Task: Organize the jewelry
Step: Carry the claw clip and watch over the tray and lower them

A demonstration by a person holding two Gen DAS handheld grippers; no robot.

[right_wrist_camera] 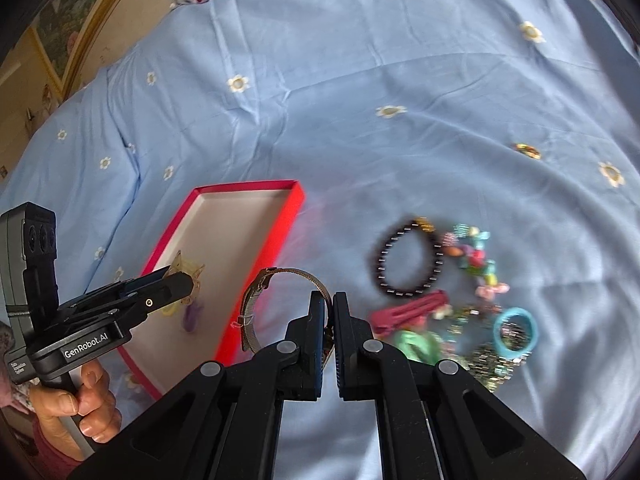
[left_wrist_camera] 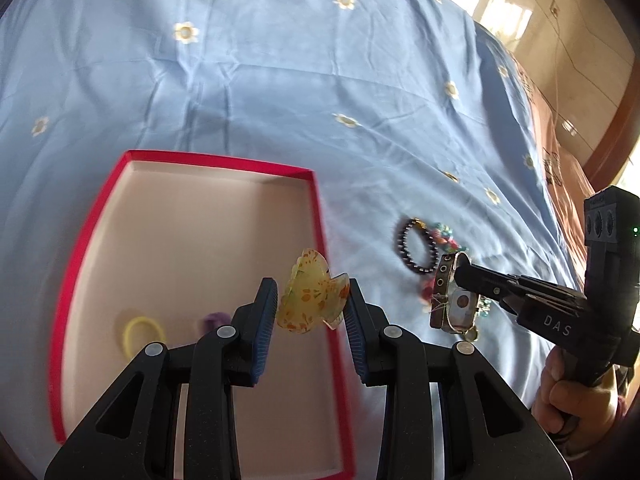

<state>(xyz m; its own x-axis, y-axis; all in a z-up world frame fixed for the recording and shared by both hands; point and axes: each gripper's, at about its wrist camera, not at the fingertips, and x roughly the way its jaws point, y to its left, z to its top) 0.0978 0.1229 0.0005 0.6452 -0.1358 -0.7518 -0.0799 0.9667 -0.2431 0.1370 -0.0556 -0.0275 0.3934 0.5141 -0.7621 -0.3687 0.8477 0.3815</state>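
Left gripper: jaws partly closed, blue pads clamped on a translucent yellow hair claw with orange flecks. Claw sits lower centre of the left wrist view, over the right wall of the red box.

Right gripper: jaws nearly fully closed, pinching a metal mesh-band watch. The band loops up and left from the pads, lower centre of the right wrist view. In the left wrist view the same watch hangs off the right gripper's tips at lower right, above the sheet.

Red box: open, pale interior, fills lower left of the left wrist view. Inside, near the bottom: a yellow hair tie and a purple item, blurred, can't tell what it is.

Jewelry pile lies on the blue sheet, right of the box, lower right of the right wrist view:
- dark beaded bracelet, nearest the box
- multicoloured bead string just beside it on the right
- magenta hair clip below the bracelet
- green piece under the clip, blurred
- blue ring-shaped band at the far right of the pile, resting on glittery bits
- one small gold piece well apart, up at right

A hand grips the left gripper's handle at lower left of the right wrist view; the other hand holds the right gripper's handle at lower right of the left wrist view.

Sheet is light blue with white flowers, creased.
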